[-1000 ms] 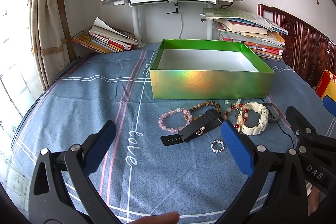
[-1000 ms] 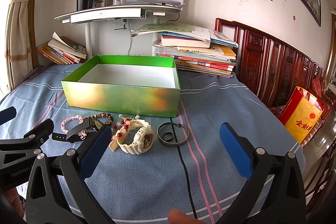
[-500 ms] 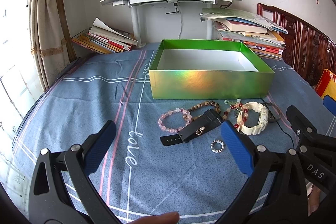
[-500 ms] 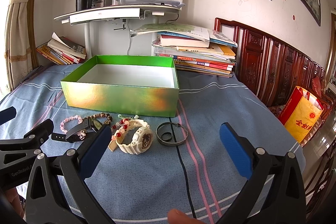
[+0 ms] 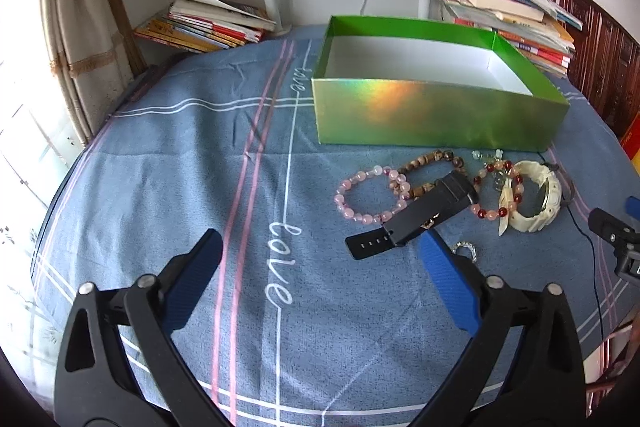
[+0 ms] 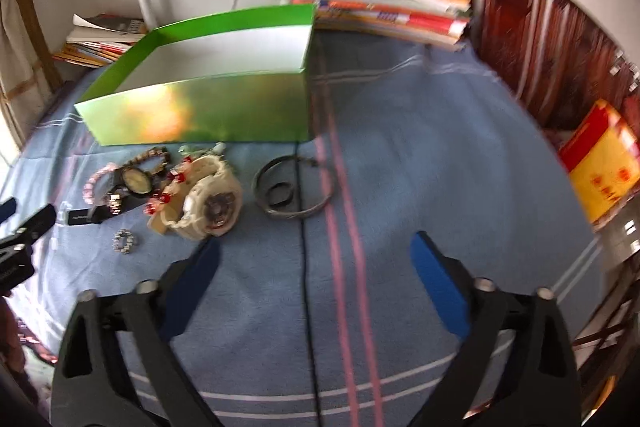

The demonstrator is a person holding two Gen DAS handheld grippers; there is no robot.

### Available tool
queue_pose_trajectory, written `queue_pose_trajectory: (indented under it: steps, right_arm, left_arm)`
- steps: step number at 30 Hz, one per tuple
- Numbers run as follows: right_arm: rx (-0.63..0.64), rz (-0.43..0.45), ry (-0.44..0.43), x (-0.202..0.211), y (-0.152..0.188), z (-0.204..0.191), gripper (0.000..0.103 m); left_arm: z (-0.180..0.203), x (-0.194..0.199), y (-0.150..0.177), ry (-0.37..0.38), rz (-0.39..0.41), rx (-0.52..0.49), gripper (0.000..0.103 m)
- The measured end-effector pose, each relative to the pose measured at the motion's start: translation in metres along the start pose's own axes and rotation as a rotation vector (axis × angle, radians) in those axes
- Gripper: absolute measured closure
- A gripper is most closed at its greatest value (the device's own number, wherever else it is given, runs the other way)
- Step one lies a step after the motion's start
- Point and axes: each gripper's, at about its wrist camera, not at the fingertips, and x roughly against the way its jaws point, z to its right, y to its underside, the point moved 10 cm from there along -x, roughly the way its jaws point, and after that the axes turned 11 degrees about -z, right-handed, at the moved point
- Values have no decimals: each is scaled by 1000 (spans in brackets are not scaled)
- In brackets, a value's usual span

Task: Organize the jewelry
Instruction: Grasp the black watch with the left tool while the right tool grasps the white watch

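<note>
Black watch [image 5: 424, 213]: long axis diagonal, strap end toward my left gripper [image 5: 320, 263].
My grippers: both closing, nothing between them.

Blue striped bedspread [image 5: 160, 187] under green box [image 5: 436, 115], jewelry pile [image 5: 440, 191] (tangled)

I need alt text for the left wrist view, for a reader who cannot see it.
The left gripper, nothing between its closing jaws, hangs over a blue bedsheet just short of a black watch, bead bracelets and a cream watch. Behind them stands an empty green box.
</note>
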Motion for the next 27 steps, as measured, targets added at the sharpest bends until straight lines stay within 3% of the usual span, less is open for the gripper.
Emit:
queue_pose_trajectory:
  steps: [2, 7, 9, 12, 14, 17, 19, 23, 27]
  right_arm:
    - [6, -4, -19, -3, -1, -7, 28]
    - [61, 18, -36, -1, -16, -32, 30]
    - [70, 22, -10, -3, -22, -30, 30]
    - [32, 44, 100, -6, -31, -3, 34]
    - [-6, 11, 115, -15, -32, 16, 48]
    - [-26, -37, 128, -32, -32, 29, 59]
    - [-14, -39, 125, -38, -34, 27, 64]
    - [20, -36, 113, -41, -37, 15, 88]
    - [10, -38, 99, -41, -38, 13, 89]
  left_arm:
    - [4, -3, -2, 9, -9, -18, 16]
    - [21, -10, -8, 36, -28, -52, 18]
    - [24, -13, -7, 39, -37, -55, 18]
    - [22, -19, -2, 36, -58, -50, 18]
    - [15, -26, 2, 26, -79, -40, 18]
    - [6, -34, 4, 25, -97, -11, 18]
    - [1, -36, 3, 26, -100, 4, 18]
    - [-6, -40, 5, 17, -112, 23, 18]
    - [-7, -43, 8, 17, -119, 24, 18]
